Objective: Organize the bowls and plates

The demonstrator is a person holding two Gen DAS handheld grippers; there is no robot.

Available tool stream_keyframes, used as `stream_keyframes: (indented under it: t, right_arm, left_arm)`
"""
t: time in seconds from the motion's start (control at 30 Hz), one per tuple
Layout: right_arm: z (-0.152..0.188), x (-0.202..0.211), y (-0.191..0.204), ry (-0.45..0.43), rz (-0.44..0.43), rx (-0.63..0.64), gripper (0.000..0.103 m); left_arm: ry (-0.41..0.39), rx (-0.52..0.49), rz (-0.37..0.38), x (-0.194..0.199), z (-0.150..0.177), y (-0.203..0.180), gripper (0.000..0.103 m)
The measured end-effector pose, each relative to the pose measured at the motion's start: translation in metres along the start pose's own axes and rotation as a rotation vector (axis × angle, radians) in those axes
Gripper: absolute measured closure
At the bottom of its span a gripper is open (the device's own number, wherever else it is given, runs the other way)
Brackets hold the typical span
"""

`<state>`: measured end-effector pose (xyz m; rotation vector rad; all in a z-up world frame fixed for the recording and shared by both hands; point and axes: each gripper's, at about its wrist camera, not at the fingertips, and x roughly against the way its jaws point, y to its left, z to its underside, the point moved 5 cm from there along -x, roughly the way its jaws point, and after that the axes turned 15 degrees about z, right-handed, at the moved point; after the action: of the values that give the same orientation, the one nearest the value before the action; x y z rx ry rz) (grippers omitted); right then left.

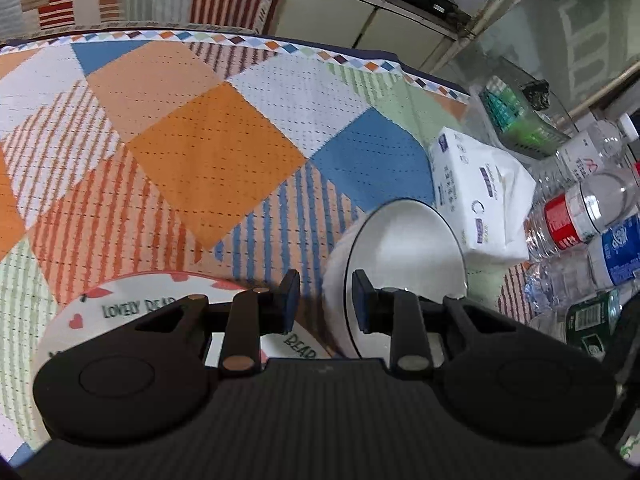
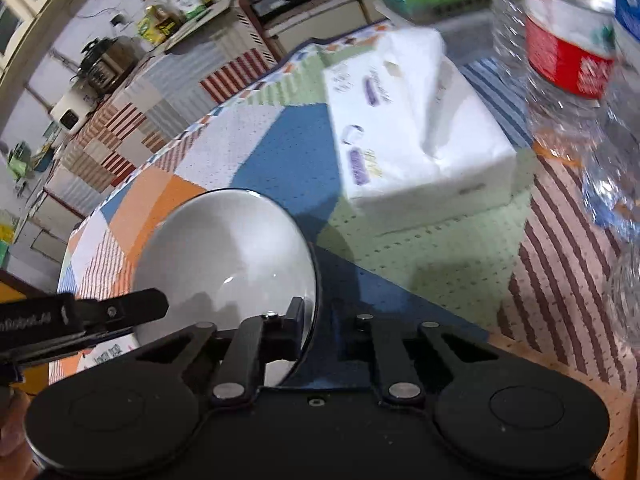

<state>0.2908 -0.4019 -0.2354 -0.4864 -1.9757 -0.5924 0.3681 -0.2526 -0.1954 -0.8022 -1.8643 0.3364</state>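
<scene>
The left gripper [image 1: 325,300] straddles the white bowl's [image 1: 404,256] rim at lower centre, fingers partly open. The right gripper [image 2: 320,316], also partly open, straddles the bowl's [image 2: 224,252] other edge. A printed plate [image 1: 120,300] lies at lower left.

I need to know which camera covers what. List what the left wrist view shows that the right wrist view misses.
Only the left wrist view shows most of the LOVELY BEAR plate and the blue-labelled bottle. Only the right wrist view shows the kitchen counter with oil bottles and the left gripper's finger. Both show the white bowl, tissue pack and red-labelled bottle.
</scene>
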Motion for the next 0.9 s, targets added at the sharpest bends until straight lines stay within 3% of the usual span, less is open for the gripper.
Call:
stream_keyframes:
  t: [0.13, 0.23, 0.33, 0.43, 0.6, 0.9]
  right_arm:
    - [0.000, -0.004, -0.006, 0.017, -0.051, -0.067, 0.094]
    - [0.003, -0.001, 0.000, 0.021, -0.026, -0.054, 0.093]
    - [0.004, 0.007, 0.000, 0.035, -0.043, -0.058, 0.092]
    - [0.005, 0.027, 0.000, 0.014, -0.042, -0.018, 0.092]
    - [0.015, 0.067, 0.000, 0.002, -0.129, -0.013, 0.091]
    - [0.058, 0.136, -0.005, -0.039, -0.180, 0.066, 0.090]
  left_arm:
    - [0.009, -0.017, 0.012, -0.003, 0.004, -0.005, 0.086]
    - [0.012, -0.058, -0.030, 0.000, 0.007, -0.011, 0.088]
    - [0.015, -0.082, -0.008, 0.014, 0.009, -0.019, 0.088]
    - [0.031, -0.077, 0.018, 0.034, 0.013, -0.028, 0.089]
    - [-0.004, -0.103, -0.001, 0.074, 0.035, -0.047, 0.090]
    - [0.078, -0.123, 0.003, 0.131, 0.082, -0.074, 0.090]
